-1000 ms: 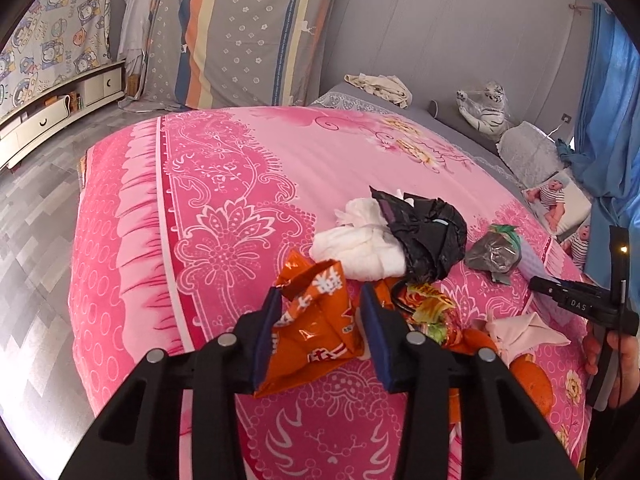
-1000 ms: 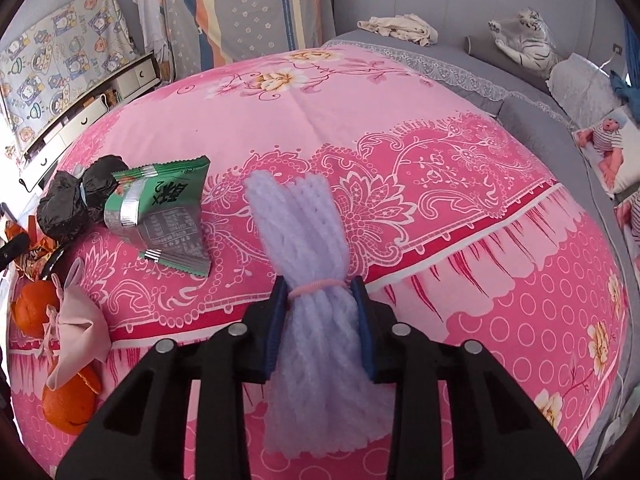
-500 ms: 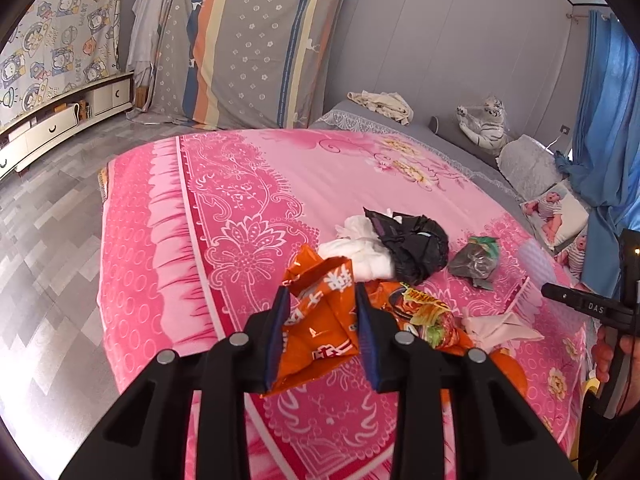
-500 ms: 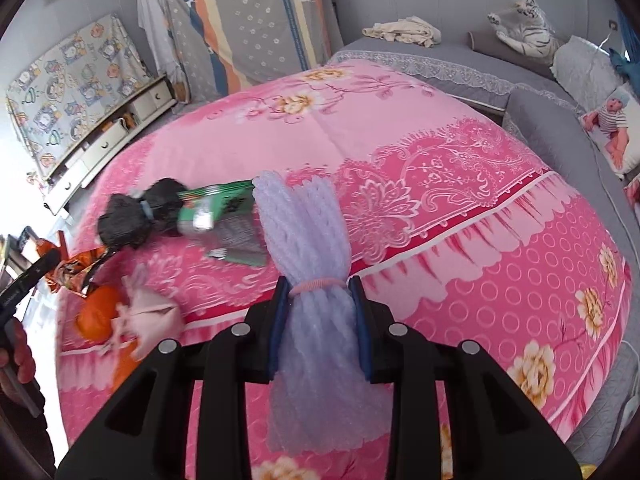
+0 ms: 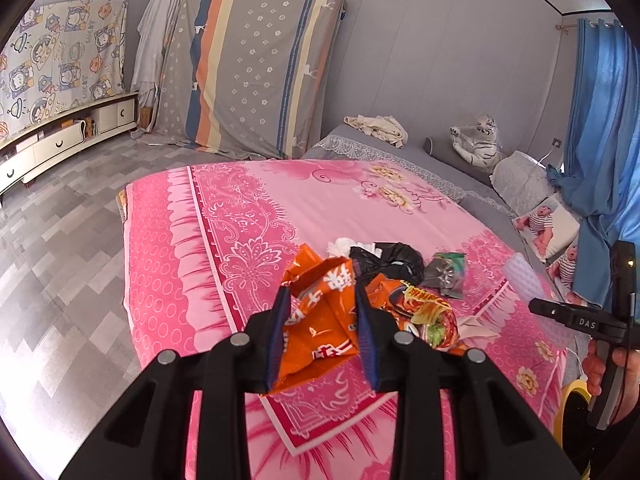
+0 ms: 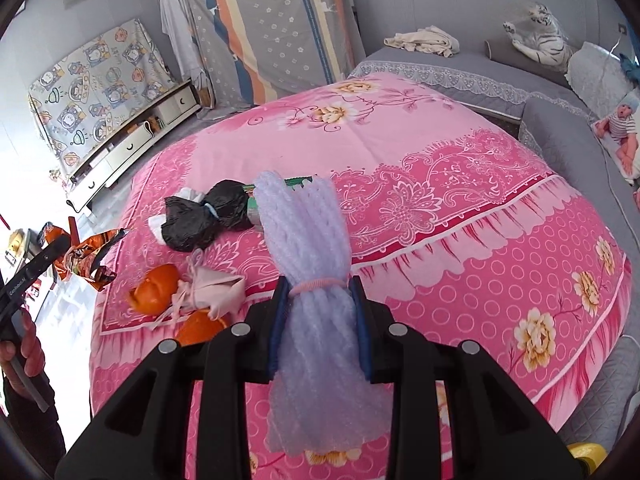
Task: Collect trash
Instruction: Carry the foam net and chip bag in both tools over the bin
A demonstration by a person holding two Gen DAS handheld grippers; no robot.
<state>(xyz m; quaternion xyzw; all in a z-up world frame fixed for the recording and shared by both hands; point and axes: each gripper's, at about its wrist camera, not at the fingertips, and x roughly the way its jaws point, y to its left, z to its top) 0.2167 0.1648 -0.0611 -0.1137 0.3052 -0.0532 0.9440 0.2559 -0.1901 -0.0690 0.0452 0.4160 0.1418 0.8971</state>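
Note:
My left gripper (image 5: 320,312) is shut on a crumpled orange snack wrapper (image 5: 316,320), held above the pink bedspread (image 5: 248,220). My right gripper (image 6: 318,304) is shut on a bundle of pale purple foam netting (image 6: 308,248) tied with a pink band. On the bed lie a black plastic bag (image 6: 204,216), a white tissue wad (image 5: 340,246), a green and silver wrapper (image 5: 446,274), an orange noodle packet (image 5: 420,308), a pink cloth pouch (image 6: 212,290) and orange peels (image 6: 154,288). The right gripper with its netting shows at the left wrist view's right edge.
The bed fills the room's middle, with grey floor (image 5: 60,260) to its left and a low white cabinet (image 5: 60,136) along the wall. A striped mattress (image 5: 256,72) leans at the back. A toy tiger (image 6: 540,36), pillows and a blue curtain (image 5: 600,140) lie beyond. A yellow-rimmed bin (image 5: 574,412) sits low right.
Both grippers have risen and pulled back from the bed with their loads. The left jaws have narrowed on the orange wrapper. The trash pile looks smaller and farther off.

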